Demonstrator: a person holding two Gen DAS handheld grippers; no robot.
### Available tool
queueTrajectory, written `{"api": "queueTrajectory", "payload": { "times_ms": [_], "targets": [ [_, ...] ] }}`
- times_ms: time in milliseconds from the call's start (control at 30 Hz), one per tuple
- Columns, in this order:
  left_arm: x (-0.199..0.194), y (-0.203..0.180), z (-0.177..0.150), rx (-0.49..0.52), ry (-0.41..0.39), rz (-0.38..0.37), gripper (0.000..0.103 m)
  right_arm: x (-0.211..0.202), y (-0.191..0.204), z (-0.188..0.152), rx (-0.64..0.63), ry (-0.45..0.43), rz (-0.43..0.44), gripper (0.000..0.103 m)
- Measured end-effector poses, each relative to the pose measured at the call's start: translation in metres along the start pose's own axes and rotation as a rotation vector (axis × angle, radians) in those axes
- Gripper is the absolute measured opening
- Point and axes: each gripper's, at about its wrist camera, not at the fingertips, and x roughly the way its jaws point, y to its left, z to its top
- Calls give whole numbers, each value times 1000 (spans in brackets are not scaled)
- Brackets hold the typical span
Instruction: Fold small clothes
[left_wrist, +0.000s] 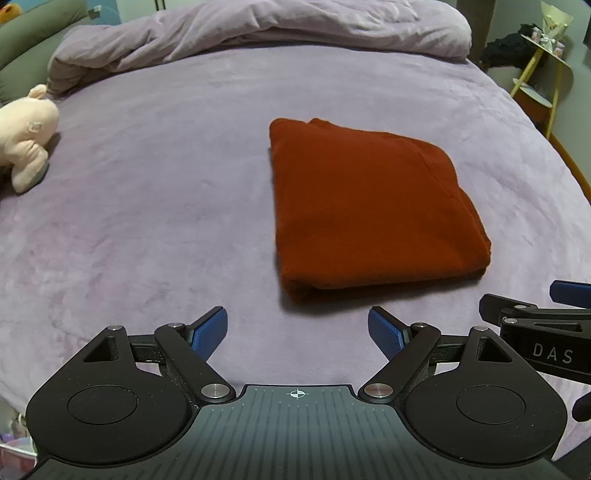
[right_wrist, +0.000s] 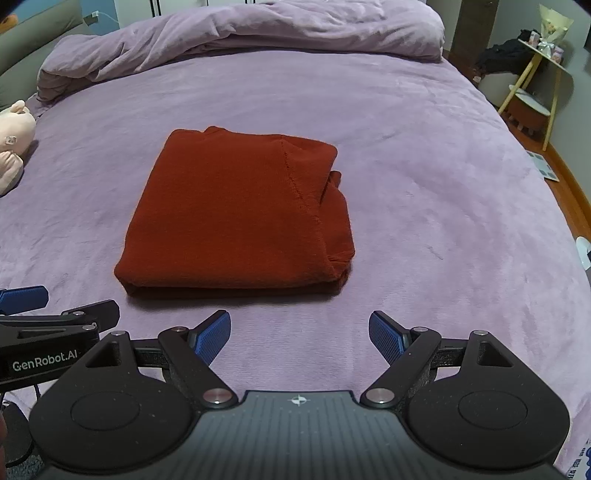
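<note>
While I hold both tools above the near edge of the bed (left_wrist: 166, 192), its purple sheet spreads flat to a rumpled duvet (right_wrist: 258, 33) along the far edge. The rust-red garment (right_wrist: 236, 214) lies folded into a thick square on the middle of the bed, well apart from a pink plush toy (left_wrist: 27, 136) at the left edge. My left gripper (left_wrist: 297, 332) and right gripper (right_wrist: 299, 336) both gape wide, empty, just short of the garment.

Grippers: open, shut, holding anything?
Left gripper: open, holding nothing, short of the folded red garment.
Right gripper: open, holding nothing.
</note>
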Motion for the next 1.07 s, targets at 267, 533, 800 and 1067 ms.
{"api": "queueTrajectory", "payload": {
  "times_ms": [267, 533, 800, 1067],
  "targets": [
    [3, 3, -1, -14, 3, -16, 88, 2, 0, -1, 2, 3, -2, 83],
    [0, 1, -3, 7, -5, -11, 88, 2, 1, -2, -2, -3, -4, 83],
    [-4, -2, -4, 35, -10, 2, 88, 0, 1, -2, -4, -7, -11, 83],
    [-7, -5, -5, 51, -13, 19, 88, -3, 2, -3, -7, -15, -15, 83]
  ]
}}
